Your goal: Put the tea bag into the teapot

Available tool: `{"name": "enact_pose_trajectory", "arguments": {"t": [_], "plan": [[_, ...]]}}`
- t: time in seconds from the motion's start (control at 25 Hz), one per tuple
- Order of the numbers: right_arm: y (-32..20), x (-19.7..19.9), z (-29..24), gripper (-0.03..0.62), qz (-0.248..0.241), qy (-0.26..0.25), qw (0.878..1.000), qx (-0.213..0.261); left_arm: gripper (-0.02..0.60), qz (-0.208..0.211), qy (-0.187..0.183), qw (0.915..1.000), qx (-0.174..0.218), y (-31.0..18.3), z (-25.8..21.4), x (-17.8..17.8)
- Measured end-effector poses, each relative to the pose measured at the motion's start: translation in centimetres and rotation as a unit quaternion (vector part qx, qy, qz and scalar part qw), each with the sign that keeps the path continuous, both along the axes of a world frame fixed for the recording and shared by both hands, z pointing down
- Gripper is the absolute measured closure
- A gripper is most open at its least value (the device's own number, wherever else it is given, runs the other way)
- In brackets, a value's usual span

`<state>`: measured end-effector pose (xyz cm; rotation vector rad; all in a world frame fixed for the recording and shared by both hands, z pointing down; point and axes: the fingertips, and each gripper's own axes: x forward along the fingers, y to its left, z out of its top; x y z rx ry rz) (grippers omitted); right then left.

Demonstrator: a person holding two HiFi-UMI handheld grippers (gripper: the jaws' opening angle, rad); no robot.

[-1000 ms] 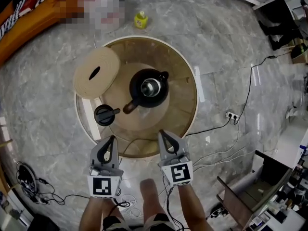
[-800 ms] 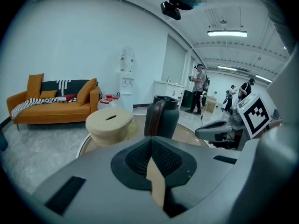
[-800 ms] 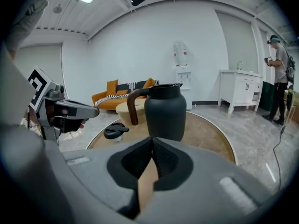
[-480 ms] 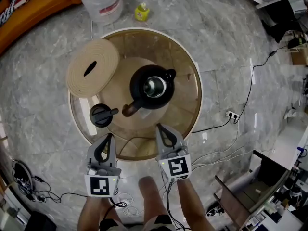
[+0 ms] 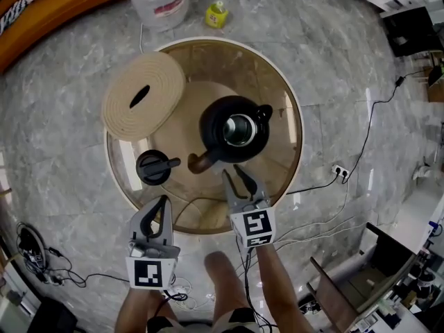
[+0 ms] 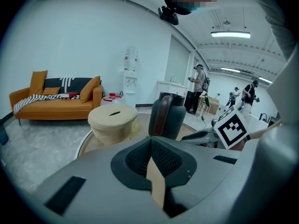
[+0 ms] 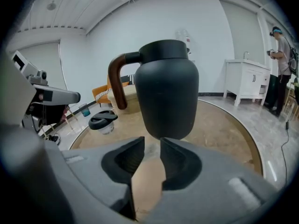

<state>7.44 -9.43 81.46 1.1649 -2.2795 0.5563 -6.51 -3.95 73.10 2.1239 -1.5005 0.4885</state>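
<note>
**Teapot uncovered at table centre; both grippers empty**

The teapot (image 5: 236, 129) is matte black and rounded, with a curved brown handle. It stands without its lid at the centre of the round brown table (image 5: 295, 127). Its black lid (image 5: 153, 167) lies near the near-left edge.

Right gripper (image 5: 232, 173): jaws have just been opening to a narrow gap, nothing between them, tips near the pot's base.

Left gripper (image 5: 164, 204): jaws together, empty, at the near edge.

A beige ribbed container (image 5: 143, 96) with a slotted top sits at the left edge.

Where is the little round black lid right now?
In the head view the round black lid sits on the round tan table, left of the black teapot and just below the cream woven basket.
</note>
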Motion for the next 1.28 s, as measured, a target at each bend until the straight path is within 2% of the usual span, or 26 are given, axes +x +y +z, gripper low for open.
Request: {"name": "enact_pose_trajectory", "arguments": {"t": [0.36,0.44,0.56,1.0,1.28], "plan": [[-0.2,-0.9,1.6,0.499,-0.008,0.003,1.0,-0.006,0.566,-0.013,0.002,0.9999,-0.002,0.6,0.5,-0.8],[-0.2,-1.0,1.4,0.556,-0.008,0.008,1.0,-0.001,0.568,-0.013,0.002,0.9999,-0.005,0.8,0.5,-0.9],[0.0,-1.0,1.4,0.591,-0.007,0.011,1.0,0.001,0.566,-0.013,0.002,0.9999,-0.001,0.9,0.4,-0.9],[0.1,-0.7,-0.5,0.593,-0.003,0.005,1.0,0.016,0.567,-0.007,-0.004,1.0,0.005,0.7,-0.8,-0.8],[0.2,0.0,-4.1,0.594,0.006,0.002,1.0,0.031,0.568,0.006,-0.001,0.9997,0.023,-0.1,-4.0,0.2]]}}
